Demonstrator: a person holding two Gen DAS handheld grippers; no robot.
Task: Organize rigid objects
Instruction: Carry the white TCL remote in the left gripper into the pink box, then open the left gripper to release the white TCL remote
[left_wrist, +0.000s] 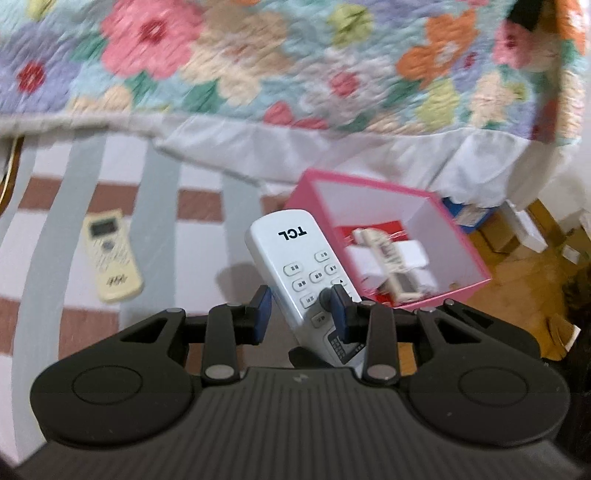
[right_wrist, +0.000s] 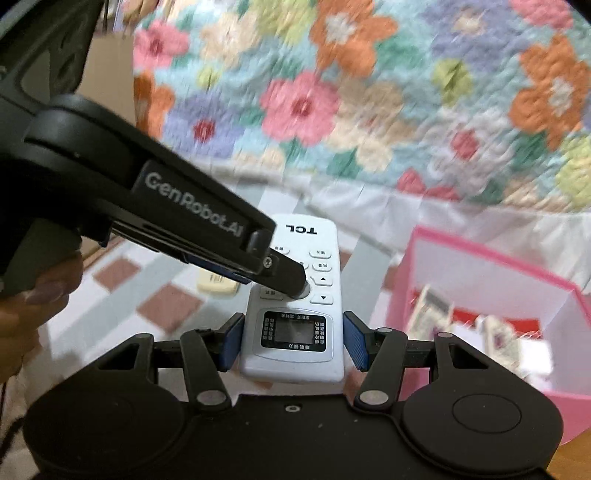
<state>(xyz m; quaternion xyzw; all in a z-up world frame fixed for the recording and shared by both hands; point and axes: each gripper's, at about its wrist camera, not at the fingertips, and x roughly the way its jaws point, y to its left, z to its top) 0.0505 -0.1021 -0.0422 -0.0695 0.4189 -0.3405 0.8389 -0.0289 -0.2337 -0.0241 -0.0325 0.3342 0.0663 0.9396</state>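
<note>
A white TCL remote (left_wrist: 295, 269) is held in the air between both grippers. My left gripper (left_wrist: 301, 314) is shut on it across its middle; in the right wrist view the left gripper's finger (right_wrist: 284, 275) lies over the remote's buttons. My right gripper (right_wrist: 293, 341) brackets the display end of the TCL remote (right_wrist: 295, 314), its blue pads (right_wrist: 232, 343) a little apart from the remote's sides, so it is open. A cream remote (left_wrist: 110, 254) lies on the striped bed sheet at the left. An open pink box (left_wrist: 461, 236) stands at the right.
A flowered quilt (left_wrist: 258, 59) covers the bed behind. The pink box (right_wrist: 491, 266) holds white and red items (left_wrist: 391, 262). Small cartons (left_wrist: 517, 225) sit on the wooden floor at the far right. The checked sheet (left_wrist: 55, 206) spreads below.
</note>
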